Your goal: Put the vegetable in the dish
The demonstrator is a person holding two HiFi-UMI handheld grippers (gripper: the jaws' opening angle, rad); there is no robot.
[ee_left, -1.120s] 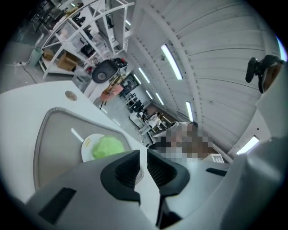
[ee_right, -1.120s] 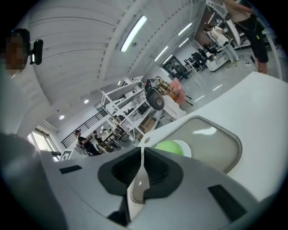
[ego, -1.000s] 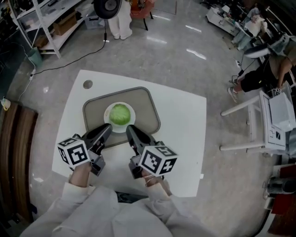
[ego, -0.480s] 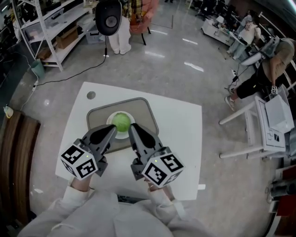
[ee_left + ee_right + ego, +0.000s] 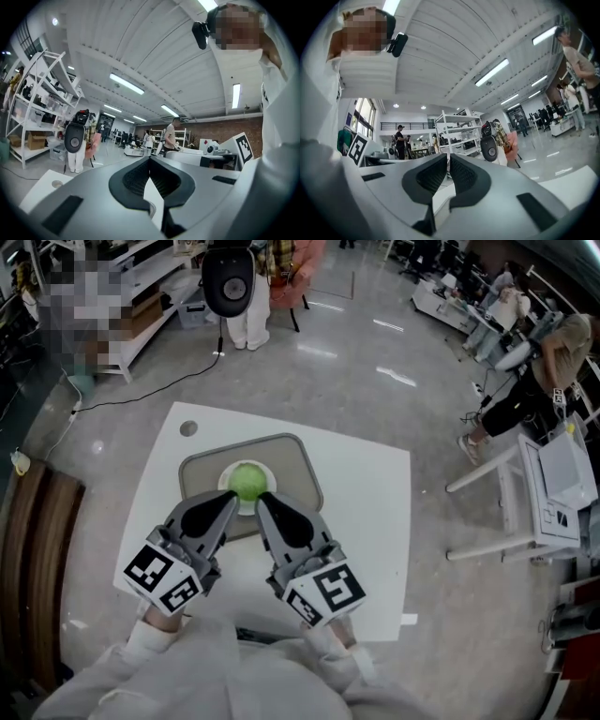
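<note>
A round green vegetable [image 5: 247, 480] sits in a small white dish [image 5: 225, 478] on a grey tray [image 5: 296, 467] in the head view. My left gripper [image 5: 230, 499] and right gripper [image 5: 263, 500] are held side by side over the tray's near edge, their tips just short of the dish. Both point up and away from the table. In the left gripper view the left gripper [image 5: 150, 158] is shut with nothing in it. In the right gripper view the right gripper [image 5: 448, 158] has its tips nearly touching, with nothing between them. Neither gripper view shows the vegetable.
The tray lies on a white table [image 5: 366, 507] with a small round cap [image 5: 188, 428] near its far left corner. A black round device on a stand [image 5: 230, 282] and a standing person are beyond the table. Shelving [image 5: 131, 287] is at the far left; a white desk [image 5: 525, 493] is to the right.
The left gripper's jaws have closed. Both grippers have tilted upward and drawn closer together in front of the dish. The vegetable stays in the dish.
</note>
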